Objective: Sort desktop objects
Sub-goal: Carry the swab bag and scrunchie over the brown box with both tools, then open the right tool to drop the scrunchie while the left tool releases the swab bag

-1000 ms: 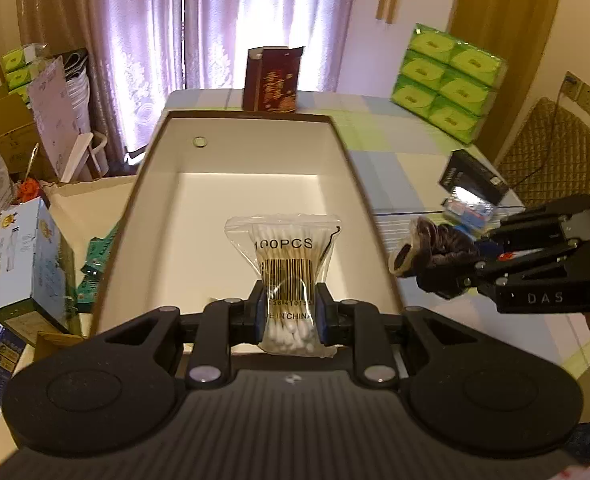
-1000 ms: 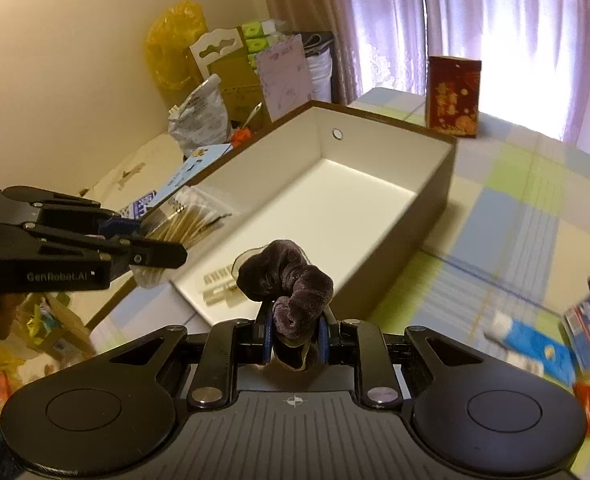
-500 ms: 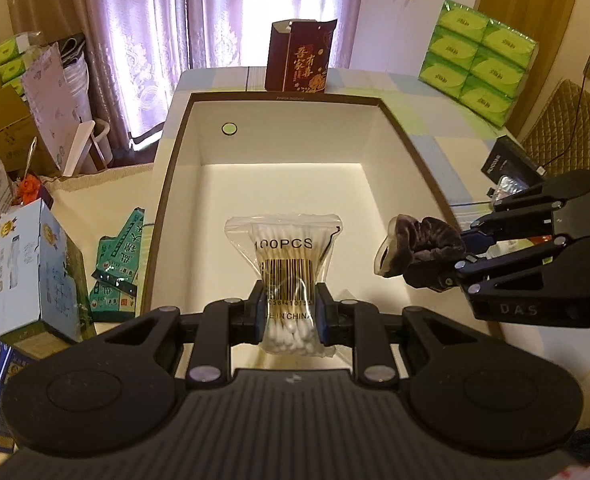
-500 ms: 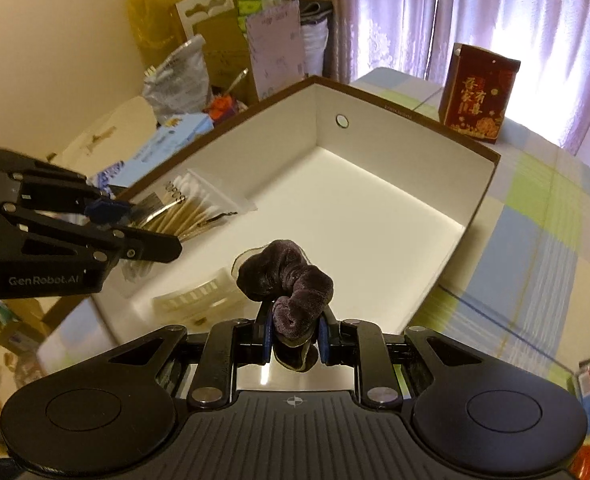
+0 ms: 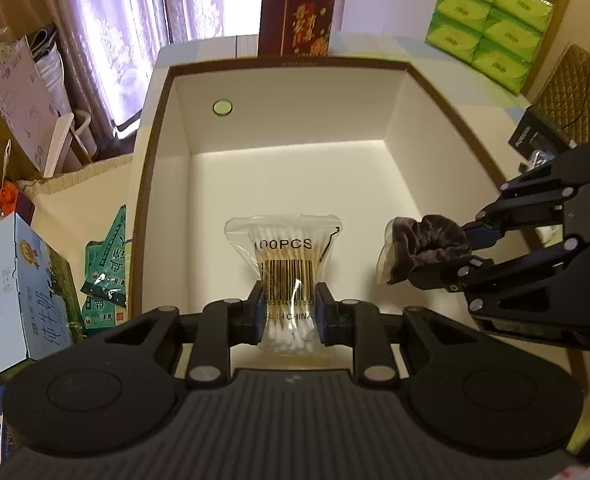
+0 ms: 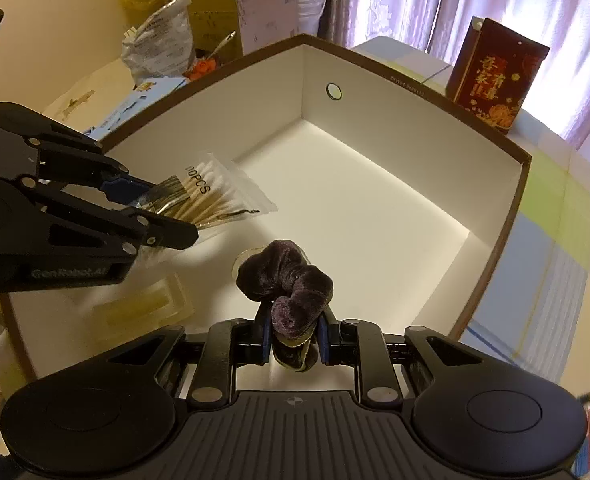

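**Two grippers, two items over one box**

The left gripper (image 5: 288, 312) is clamped on one bag of cotton swabs (image 5: 285, 264); the right gripper (image 6: 294, 338) is clamped on one dark velvet scrunchie (image 6: 285, 276). Both hang inside the white box (image 5: 287, 80), near its front edge, side by side and apart. One red carton (image 5: 299, 16) stands behind the far wall.

A table (image 6: 567, 216) with a checked cloth carries a large open white box (image 5: 395, 104). Just behind the box stands a dark red carton (image 5: 299, 16); green tissue packs (image 5: 491, 20) sit farther right.
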Demonstrator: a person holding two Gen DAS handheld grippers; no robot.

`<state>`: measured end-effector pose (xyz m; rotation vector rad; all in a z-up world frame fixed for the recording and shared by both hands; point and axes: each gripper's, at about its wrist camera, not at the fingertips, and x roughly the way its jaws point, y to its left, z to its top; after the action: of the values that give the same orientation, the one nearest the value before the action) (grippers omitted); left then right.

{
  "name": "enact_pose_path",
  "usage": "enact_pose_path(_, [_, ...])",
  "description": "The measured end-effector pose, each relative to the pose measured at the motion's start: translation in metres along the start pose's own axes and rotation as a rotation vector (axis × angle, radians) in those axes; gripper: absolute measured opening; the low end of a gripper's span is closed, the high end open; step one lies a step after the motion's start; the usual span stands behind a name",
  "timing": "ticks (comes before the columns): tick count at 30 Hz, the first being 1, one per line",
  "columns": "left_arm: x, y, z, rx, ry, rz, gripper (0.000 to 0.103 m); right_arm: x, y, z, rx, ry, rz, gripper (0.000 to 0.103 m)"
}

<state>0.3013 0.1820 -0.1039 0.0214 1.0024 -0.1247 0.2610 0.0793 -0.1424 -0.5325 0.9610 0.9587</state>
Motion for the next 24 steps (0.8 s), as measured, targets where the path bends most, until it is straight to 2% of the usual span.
enact_pose_path(13, [0.009, 0.004, 0.003, 0.004, 0.013, -0.01, 0.025, 0.008, -0.004, 0.002, -0.011, 0.003, -0.002, 0.019])
enact_pose_path(15, [0.007, 0.004, 0.003, 0.003, 0.013, -0.009, 0.028, 0.008, -0.003, 0.003, -0.019, -0.01, -0.005, 0.027])
enact_pose_path(16, [0.006, 0.003, 0.003, 0.003, 0.01, -0.008, 0.028, 0.007, -0.002, 0.003, -0.026, -0.018, -0.01, 0.04])
enact_pose_path(19, [0.002, 0.002, 0.003, 0.002, 0.005, -0.011, 0.032, 0.002, 0.003, 0.001, -0.054, -0.062, -0.02, 0.058])
enact_pose_path(24, [-0.008, 0.0, 0.001, -0.004, -0.007, -0.011, 0.041, -0.008, 0.008, -0.003, -0.077, -0.077, -0.023, 0.069])
